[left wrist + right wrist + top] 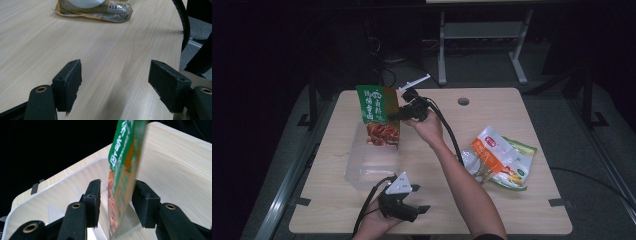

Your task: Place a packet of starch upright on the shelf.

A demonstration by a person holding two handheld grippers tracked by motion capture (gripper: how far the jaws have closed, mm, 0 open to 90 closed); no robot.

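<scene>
A green and orange snack packet stands upright with its lower end inside a clear plastic bin on the wooden table. My right gripper reaches it from the right. In the right gripper view the packet hangs edge-on between the jaws of that gripper. The jaws stand apart and a gap shows beside the left pad, so it is open. The left gripper rests near the table's front edge, open, with only bare tabletop between its pads.
Two more snack packets lie overlapped on the right part of the table; one of them lies ahead of the left gripper. A cable hole sits near the far edge. The right gripper's cable runs along the forearm.
</scene>
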